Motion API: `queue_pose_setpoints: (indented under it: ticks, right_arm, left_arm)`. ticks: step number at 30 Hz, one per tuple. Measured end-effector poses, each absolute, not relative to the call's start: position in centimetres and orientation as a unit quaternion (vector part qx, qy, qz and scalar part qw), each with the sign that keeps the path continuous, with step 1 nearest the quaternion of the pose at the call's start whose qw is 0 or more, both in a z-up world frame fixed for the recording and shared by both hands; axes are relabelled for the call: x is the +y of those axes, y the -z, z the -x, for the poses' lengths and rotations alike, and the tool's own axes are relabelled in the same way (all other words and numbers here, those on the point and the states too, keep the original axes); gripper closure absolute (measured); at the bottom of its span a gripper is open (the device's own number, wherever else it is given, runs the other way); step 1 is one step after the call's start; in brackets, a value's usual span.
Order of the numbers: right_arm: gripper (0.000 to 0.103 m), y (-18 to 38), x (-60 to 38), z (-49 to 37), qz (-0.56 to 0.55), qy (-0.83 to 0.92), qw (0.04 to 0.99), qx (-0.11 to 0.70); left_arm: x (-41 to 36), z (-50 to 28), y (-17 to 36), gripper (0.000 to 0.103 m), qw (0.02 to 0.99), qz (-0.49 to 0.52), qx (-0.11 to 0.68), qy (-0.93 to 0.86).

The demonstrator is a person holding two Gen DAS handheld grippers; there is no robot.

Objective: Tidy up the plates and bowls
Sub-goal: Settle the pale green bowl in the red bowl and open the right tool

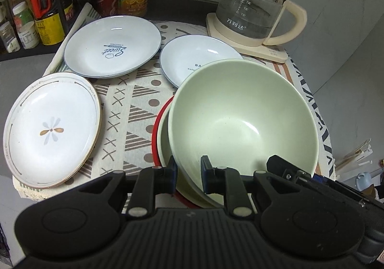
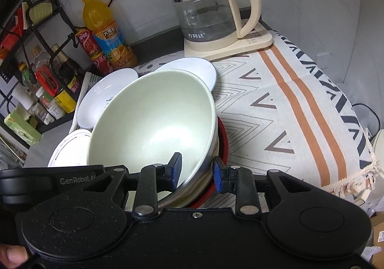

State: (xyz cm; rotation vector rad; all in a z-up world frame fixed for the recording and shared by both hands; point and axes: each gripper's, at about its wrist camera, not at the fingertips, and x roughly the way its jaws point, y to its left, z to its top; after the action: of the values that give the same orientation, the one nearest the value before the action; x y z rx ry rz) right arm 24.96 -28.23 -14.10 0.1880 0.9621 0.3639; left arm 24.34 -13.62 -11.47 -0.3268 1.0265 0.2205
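2 hand-held grippers clamp green bowl (image 1: 242, 115) rim, left hand-held gripper (image 1: 189, 173), right hand-held gripper (image 2: 196, 170) opposite, tilted over bowl stack (image 1: 165, 149)

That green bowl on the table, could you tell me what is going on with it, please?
A person is holding the green bowl with two handheld grippers. The left gripper is shut on its near rim and the right gripper straddles the opposite rim. The green bowl sits tilted in a cream bowl that rests inside a red dish. Three plates lie on the patterned cloth, beside a kettle.
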Motion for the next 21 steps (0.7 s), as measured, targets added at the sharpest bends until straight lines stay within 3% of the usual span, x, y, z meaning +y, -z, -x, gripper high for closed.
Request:
queue_pose_setpoints:
  ticks: [8, 14, 21]
  right_arm:
    - [0.073, 14.0, -28.3, -25.3, -0.085, -0.182, 0.864, 0.461]
    - [0.080, 14.0, -28.2, -25.5, -0.084, -0.172, 0.866, 0.462]
    - [0.081, 13.8, -27.2, -26.1, -0.057, -0.162, 0.868, 0.465]
  left_arm:
    - [-13.9, -25.1, 11.6, 0.084, 0.849, 0.142, 0.497, -0.110]
    - [-13.5, -25.3, 11.3, 0.081, 0.843, 0.157, 0.501, -0.114]
    - [-12.6, -24.8, 10.9, 0.081, 0.844, 0.162, 0.495, -0.125]
